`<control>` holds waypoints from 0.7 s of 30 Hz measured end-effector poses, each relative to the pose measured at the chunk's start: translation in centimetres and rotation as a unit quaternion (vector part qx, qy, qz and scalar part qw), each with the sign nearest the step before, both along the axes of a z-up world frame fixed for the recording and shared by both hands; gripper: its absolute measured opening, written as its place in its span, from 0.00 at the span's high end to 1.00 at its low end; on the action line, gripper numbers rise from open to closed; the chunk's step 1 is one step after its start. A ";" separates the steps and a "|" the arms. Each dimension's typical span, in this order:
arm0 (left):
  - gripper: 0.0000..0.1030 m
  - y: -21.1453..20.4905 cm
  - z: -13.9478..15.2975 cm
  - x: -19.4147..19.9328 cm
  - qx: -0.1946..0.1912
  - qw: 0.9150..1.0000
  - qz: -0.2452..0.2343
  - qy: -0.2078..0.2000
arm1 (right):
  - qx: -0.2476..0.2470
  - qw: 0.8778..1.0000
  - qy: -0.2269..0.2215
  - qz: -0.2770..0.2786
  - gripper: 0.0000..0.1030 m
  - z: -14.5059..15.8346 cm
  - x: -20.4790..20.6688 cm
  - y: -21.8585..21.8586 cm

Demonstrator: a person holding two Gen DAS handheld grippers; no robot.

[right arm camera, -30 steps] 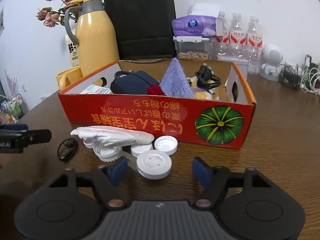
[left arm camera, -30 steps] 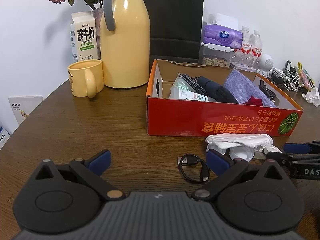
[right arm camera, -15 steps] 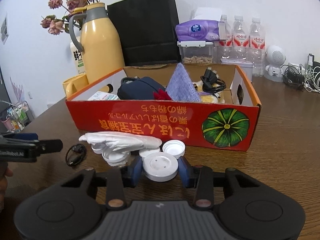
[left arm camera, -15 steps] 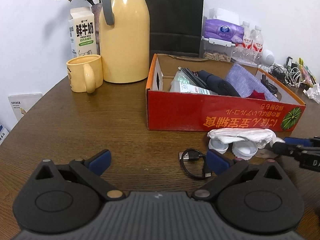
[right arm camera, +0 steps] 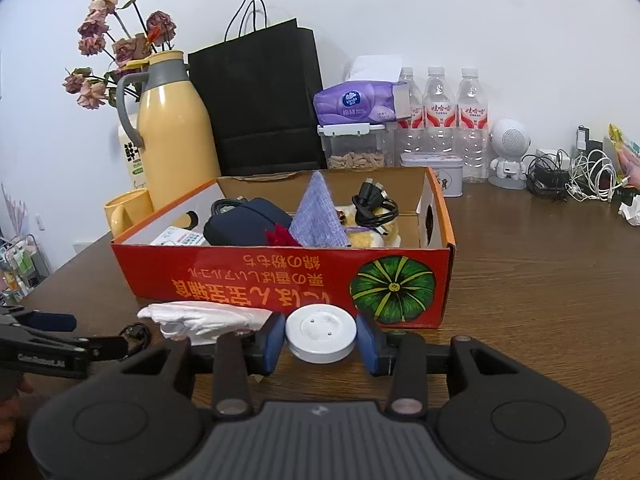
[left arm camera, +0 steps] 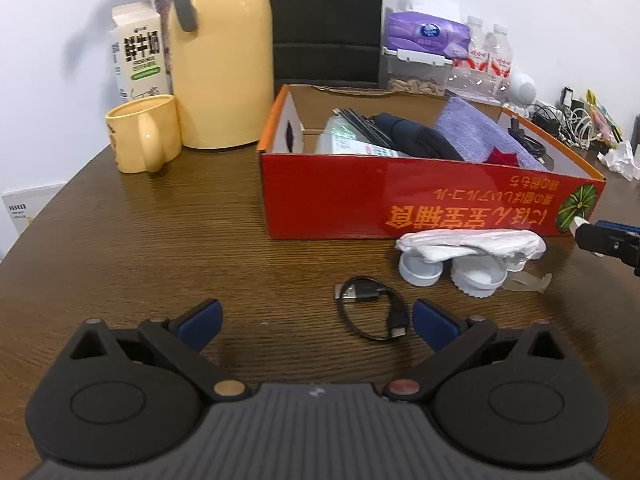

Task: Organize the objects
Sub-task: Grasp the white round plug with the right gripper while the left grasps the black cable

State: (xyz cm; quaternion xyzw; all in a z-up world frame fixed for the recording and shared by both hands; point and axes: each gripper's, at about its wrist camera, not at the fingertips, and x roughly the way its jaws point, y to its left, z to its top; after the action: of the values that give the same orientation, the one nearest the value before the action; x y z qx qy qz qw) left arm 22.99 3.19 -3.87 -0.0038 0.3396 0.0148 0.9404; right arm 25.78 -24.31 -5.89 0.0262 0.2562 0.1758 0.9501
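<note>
Pinching a round white disc (right arm camera: 321, 334) between its blue pads, the right gripper (right arm camera: 321, 340) holds it just in front of the red box (right arm camera: 280, 280), close to the pumpkin picture on the near wall; whether the disc is clear of the brown table (right arm camera: 540, 280) I cannot tell. To the left of the disc lies a crumpled white tissue (right arm camera: 200, 316), draped over some white caps (left arm camera: 420, 270) on the table (they show best from the left camera). The left gripper (left arm camera: 316, 322) hangs low over the table with its jaws spread wide and nothing between them. A coiled black cable (left arm camera: 372, 308) lies just beyond its right finger, near the caps and apart from the box. Inside the box are a dark pouch (right arm camera: 244, 224), a folded purple cloth (right arm camera: 318, 216) and another black cable (right arm camera: 374, 204). Far left, behind the box, stand a yellow mug (left arm camera: 142, 138) and a tall yellow flask (left arm camera: 220, 52).
</note>
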 end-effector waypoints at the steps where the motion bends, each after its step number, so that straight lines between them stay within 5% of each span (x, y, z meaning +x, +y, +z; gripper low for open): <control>1: 0.00 -0.2 -0.1 0.2 0.002 1.000 -0.003 0.002 | -0.001 1.000 -0.002 0.001 0.63 0.0 -0.1 0.0; 5: 0.03 -1.4 -0.3 0.7 0.012 1.000 -0.016 0.004 | -0.002 1.000 -0.007 0.006 0.63 0.1 -0.4 0.2; 10: 0.28 -2.3 -0.3 1.1 0.011 1.000 -0.009 0.008 | -0.004 1.000 -0.008 0.012 0.63 0.1 -0.6 0.5; 14: 0.59 -2.6 -0.2 0.9 0.007 1.000 -0.017 0.002 | -0.004 1.000 -0.008 0.013 0.63 0.1 -0.7 0.5; 21: 0.63 -2.8 0.0 0.4 0.003 1.000 -0.025 -0.008 | -0.006 1.000 -0.009 0.013 0.63 0.1 -0.8 0.6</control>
State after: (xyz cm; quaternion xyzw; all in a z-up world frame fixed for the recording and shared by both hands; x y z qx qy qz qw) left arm 23.39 0.43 -3.88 0.0077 0.3324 -0.0072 0.9431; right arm 25.00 -23.72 -5.82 0.0154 0.2486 0.1870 0.9503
